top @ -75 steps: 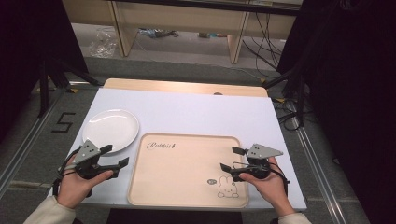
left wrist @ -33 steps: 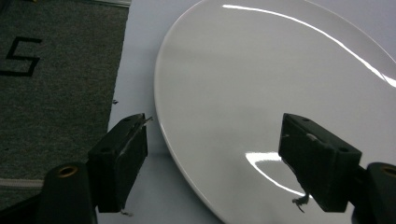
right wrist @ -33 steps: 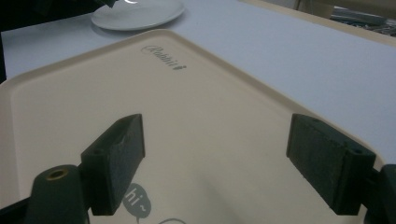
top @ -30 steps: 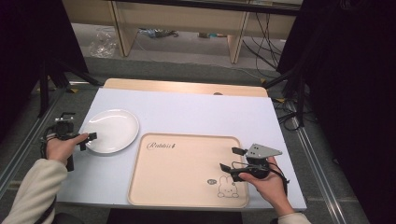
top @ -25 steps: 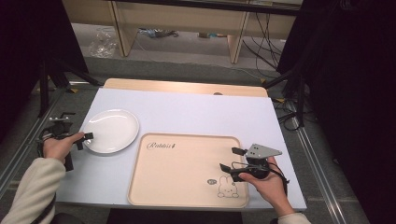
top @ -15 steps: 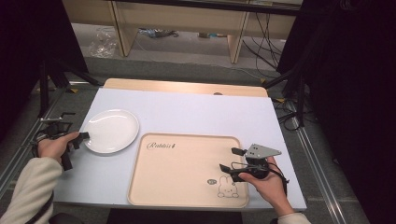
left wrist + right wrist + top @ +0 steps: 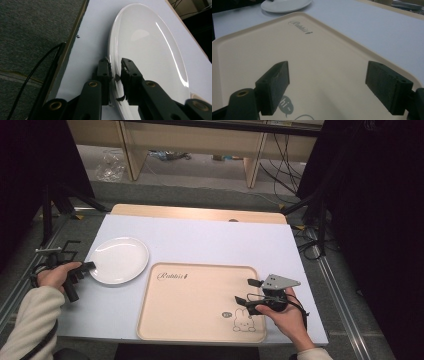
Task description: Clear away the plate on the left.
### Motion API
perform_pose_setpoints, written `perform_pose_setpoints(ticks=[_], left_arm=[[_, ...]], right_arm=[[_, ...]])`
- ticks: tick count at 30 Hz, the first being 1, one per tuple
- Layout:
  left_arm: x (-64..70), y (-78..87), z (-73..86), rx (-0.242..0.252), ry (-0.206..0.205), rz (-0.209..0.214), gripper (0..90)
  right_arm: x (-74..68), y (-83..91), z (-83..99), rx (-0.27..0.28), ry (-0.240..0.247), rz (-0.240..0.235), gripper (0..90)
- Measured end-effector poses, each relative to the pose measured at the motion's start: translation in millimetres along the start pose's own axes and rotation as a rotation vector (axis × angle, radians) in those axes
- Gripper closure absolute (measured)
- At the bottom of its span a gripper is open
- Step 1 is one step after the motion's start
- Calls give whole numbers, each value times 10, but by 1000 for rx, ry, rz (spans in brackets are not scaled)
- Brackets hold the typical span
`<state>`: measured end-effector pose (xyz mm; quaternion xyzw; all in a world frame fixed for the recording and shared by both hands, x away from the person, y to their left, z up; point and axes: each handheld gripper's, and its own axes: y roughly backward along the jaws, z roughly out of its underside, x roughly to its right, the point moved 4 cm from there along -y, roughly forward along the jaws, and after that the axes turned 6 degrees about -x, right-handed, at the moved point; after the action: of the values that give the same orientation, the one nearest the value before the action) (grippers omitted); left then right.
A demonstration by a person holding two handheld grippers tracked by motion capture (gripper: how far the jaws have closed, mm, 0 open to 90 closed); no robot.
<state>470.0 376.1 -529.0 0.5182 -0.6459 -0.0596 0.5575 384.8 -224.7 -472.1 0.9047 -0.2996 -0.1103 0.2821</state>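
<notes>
Left gripper view: fingers [image 7: 128, 75] narrowed astride plate [image 7: 150, 55] rim, gripping; next, lifting toward tray [image 7: 200, 305]. Right gripper [image 7: 248, 292] fingers wide, idle over tray

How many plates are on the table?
1. The white plate lies at the table's left, beside the tray. The left gripper has its jaws either side of the plate's rim.

White plate [image 7: 119, 259] — round, glossy, flat on table, left of tray
</notes>
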Motion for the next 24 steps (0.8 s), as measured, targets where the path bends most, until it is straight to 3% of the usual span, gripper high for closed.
perform_pose_setpoints(ticks=[4, 5, 6, 7, 8, 9, 11, 12, 13, 14, 15, 19, 20, 24], left_arm=[[-25, 1, 1, 10, 22, 32, 797], [-32, -8, 4, 19, 39, 72, 804], [-32, -8, 4, 19, 39, 72, 811], [-66, 33, 18, -27, 6, 96, 811], [-62, 42, 15, -21, 17, 121, 828], [-20, 40, -7, 30, 77, 184, 841], [7, 67, -20, 48, 95, 231, 868], [11, 78, -18, 41, 81, 219, 868], [-9, 107, -5, 3, 31, 195, 869], [29, 87, -20, 50, 80, 228, 870], [-8, 116, -5, 8, 41, 219, 871], [7, 122, -9, 20, 52, 234, 870], [44, 102, -26, 67, 101, 270, 870], [50, 102, -27, 80, 129, 297, 867]], right_arm=[[-1, 4, -5, 4, -1, -1, 202], [-2, 7, -6, 5, -1, -1, 202], [-2, 7, -6, 5, -1, -1, 202], [0, 6, -7, 9, -1, 2, 202], [-1, 10, -6, 7, -3, -2, 203], [-2, 11, -6, 7, -4, -3, 203], [2, 11, -6, 10, -2, 0, 203], [2, 11, -6, 10, -2, 0, 203], [-1, 10, -6, 10, -4, -4, 203], [4, 12, -7, 13, 2, 2, 203], [3, 14, -8, 13, 3, 5, 203], [2, 16, -7, 9, 4, 3, 202], [2, 15, -7, 9, 4, 3, 203], [3, 14, -6, 12, 4, 3, 203]])
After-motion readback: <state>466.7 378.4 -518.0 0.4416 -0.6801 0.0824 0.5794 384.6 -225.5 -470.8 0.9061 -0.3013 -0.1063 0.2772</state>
